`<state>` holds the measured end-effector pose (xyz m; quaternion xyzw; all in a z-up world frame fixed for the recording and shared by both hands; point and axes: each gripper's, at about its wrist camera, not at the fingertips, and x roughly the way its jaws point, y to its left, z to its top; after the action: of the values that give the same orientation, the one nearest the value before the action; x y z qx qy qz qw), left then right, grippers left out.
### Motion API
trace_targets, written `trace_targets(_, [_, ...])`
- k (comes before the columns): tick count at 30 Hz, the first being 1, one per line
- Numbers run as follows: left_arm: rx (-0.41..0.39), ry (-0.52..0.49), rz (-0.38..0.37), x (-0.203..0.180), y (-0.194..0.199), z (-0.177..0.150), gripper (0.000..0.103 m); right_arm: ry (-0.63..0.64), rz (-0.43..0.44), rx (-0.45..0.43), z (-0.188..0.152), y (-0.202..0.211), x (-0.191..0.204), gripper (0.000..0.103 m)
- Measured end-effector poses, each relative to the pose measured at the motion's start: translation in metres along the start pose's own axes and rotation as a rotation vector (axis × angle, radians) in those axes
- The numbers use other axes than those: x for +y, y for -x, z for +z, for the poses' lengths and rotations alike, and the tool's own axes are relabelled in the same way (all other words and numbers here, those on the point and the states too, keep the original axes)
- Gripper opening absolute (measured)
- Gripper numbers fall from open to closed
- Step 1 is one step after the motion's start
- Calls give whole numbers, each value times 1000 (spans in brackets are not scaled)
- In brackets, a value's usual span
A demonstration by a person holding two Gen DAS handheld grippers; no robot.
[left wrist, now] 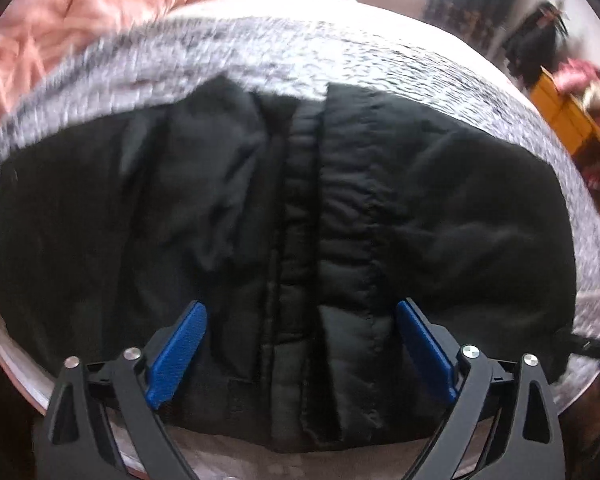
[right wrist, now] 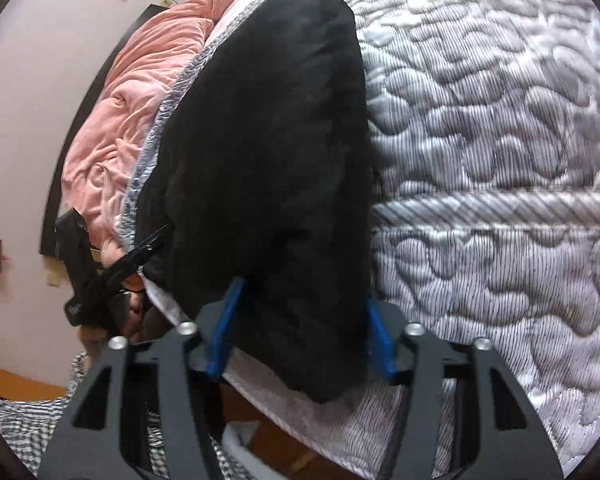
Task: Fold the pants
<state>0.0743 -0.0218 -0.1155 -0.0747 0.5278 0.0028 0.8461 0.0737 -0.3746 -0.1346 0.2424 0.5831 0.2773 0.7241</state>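
With the black pants [left wrist: 300, 208] lying folded on the quilted mattress [right wrist: 500, 160], the wide-open left gripper [left wrist: 300, 344] and half-open, empty right gripper [right wrist: 300, 320] should pinch matching near-edge corners.

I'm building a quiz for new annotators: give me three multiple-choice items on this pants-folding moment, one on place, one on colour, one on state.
1. Where do the pants lie?
A. on a quilted mattress
B. on a wooden floor
C. over a chair

2. What colour is the blanket beyond the pants?
A. green
B. pink
C. yellow

3. How does the left tool stand?
A. clamped on the blanket
B. out of view
C. open above the pants

Answers:
1 A, the black pants rest on the grey quilted mattress.
2 B, the blanket is pink.
3 C, the left tool has its blue pads wide apart, nothing pinched.
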Motion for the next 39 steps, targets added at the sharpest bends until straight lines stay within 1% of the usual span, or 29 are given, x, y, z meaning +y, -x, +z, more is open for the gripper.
trace_targets(1, [7, 10, -11, 2, 0, -2, 97, 16, 4, -12, 0, 6, 4, 28])
trace_targets(2, [9, 8, -12, 3, 2, -1, 97, 25, 33, -42, -1, 18, 12, 20])
trace_targets(4, [-1, -9, -8, -1, 3, -2, 97, 46, 39, -70, 0, 30, 27, 18])
trace_targets(5, [-4, -14, -6, -1, 2, -3, 97, 73, 7, -81, -1, 35, 38, 18])
trace_targets(7, [-5, -27, 14, -5, -2, -6, 98, 74, -73, -59, -2, 29, 46, 18])
trace_targets(8, [-6, -32, 18, -7, -4, -7, 98, 59, -128, -31, -4, 18, 44, 18])
trace_targets(9, [-8, -37, 18, -8, -7, -8, 100, 41, -156, -12, -4, 10, 39, 19])
trace_targets(11, [-9, -44, 12, -9, -8, -8, 100, -30, -157, 14, -2, -3, 26, 26])
trace_targets(12, [-11, -46, 11, -7, -5, -9, 100, -46, -148, 11, -3, -2, 25, 27])
trace_targets(13, [-16, -45, 11, -6, -1, -9, 99, -40, -155, 7, -2, 0, 30, 34])
trace_targets(14, [-24, -45, 12, -4, 2, -8, 99, -24, -208, -5, -1, 6, 38, 43])
trace_targets(16, [-61, -51, 28, 2, 16, -8, 97, 17, -334, -53, -1, 20, 52, 52])
trace_targets(17, [-73, -58, 31, 5, 22, -7, 97, 51, -407, -91, -1, 32, 66, 52])
trace_targets(18, [-87, -62, 39, 11, 30, -7, 97, 78, -455, -121, -1, 41, 79, 52])
trace_targets(19, [-102, -56, 45, 20, 39, -6, 98, 94, -477, -140, -2, 46, 86, 54])
trace_targets(20, [-108, -44, 47, 27, 45, -6, 98, 129, -478, -156, -1, 49, 101, 54])
trace_targets(22, [-108, 1, 43, 50, 55, -7, 98, 189, -448, -150, 2, 43, 126, 55])
trace_targets(24, [-93, 72, 37, 81, 63, -11, 98, 251, -383, -102, 4, 16, 156, 55])
trace_targets(25, [-88, 105, 43, 96, 66, -13, 98, 273, -354, -84, 3, 8, 162, 55])
trace_targets(26, [-88, 150, 58, 115, 69, -16, 98, 311, -327, -61, 3, -11, 175, 54])
trace_targets(30, [-98, 318, 116, 187, 79, -23, 97, 410, -323, 24, 9, -73, 203, 48])
trace_targets(31, [-100, 348, 118, 202, 80, -22, 96, 412, -315, 41, 8, -79, 204, 45])
trace_targets(32, [-104, 402, 112, 223, 82, -22, 96, 407, -316, 67, 10, -94, 206, 44])
trace_targets(34, [-118, 483, 87, 253, 82, -22, 95, 411, -357, 87, 3, -108, 204, 46])
trace_targets(35, [-119, 539, 57, 273, 80, -21, 95, 416, -367, 88, 3, -111, 200, 47])
trace_targets(36, [-119, 589, 8, 290, 77, -20, 94, 421, -372, 87, 1, -117, 202, 47])
trace_targets(37, [-117, 626, -23, 303, 74, -22, 91, 423, -371, 86, 0, -115, 198, 47])
trace_targets(39, [-111, 726, -87, 330, 64, -23, 90, 415, -363, 89, 2, -111, 194, 45])
